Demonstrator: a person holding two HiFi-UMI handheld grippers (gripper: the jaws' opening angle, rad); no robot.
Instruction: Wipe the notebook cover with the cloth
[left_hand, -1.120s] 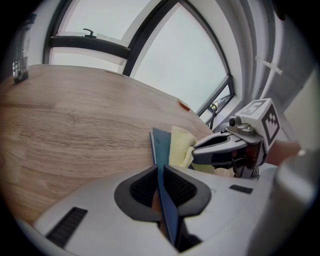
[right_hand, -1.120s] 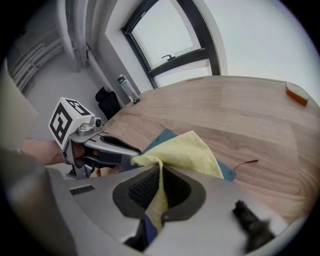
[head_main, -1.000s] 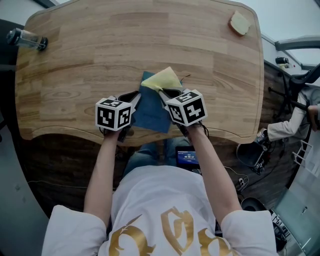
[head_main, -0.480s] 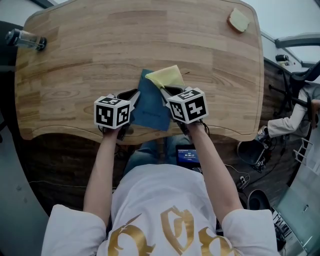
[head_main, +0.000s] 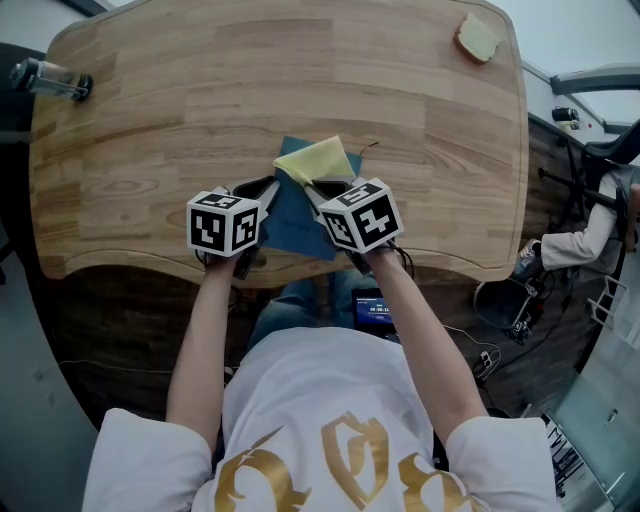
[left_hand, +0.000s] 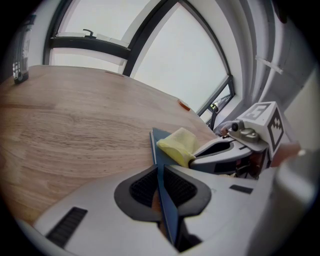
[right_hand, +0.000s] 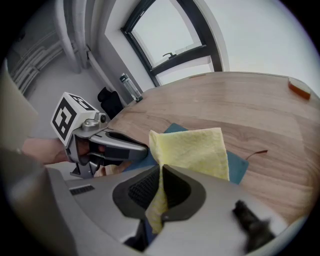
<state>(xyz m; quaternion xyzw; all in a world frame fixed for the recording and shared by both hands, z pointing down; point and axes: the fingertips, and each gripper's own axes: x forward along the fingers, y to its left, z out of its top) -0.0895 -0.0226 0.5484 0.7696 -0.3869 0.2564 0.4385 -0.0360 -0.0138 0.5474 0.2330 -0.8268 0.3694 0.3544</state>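
A dark blue notebook (head_main: 296, 216) lies flat on the wooden table (head_main: 150, 130) near its front edge. My left gripper (head_main: 264, 192) is shut on the notebook's left edge, which stands as a thin blue sheet between the jaws of the left gripper (left_hand: 161, 174) in its own view. My right gripper (head_main: 313, 189) is shut on a yellow cloth (head_main: 314, 160) that rests on the notebook's far half. The right gripper view shows the cloth (right_hand: 194, 148) spread over the notebook (right_hand: 236, 163), pinched at the right gripper (right_hand: 160, 176), with the left gripper (right_hand: 131, 145) close on the left.
A clear bottle (head_main: 52, 78) lies at the table's far left corner. A small tan piece (head_main: 478, 41) sits at the far right corner. A thin reddish ribbon (right_hand: 256, 153) trails from the notebook. A seated person (head_main: 580, 245) is to the right, beyond the table.
My right gripper has slid the yellow cloth leftward over the notebook cover. The left gripper has kept its hold on the notebook's edge and stayed in place.
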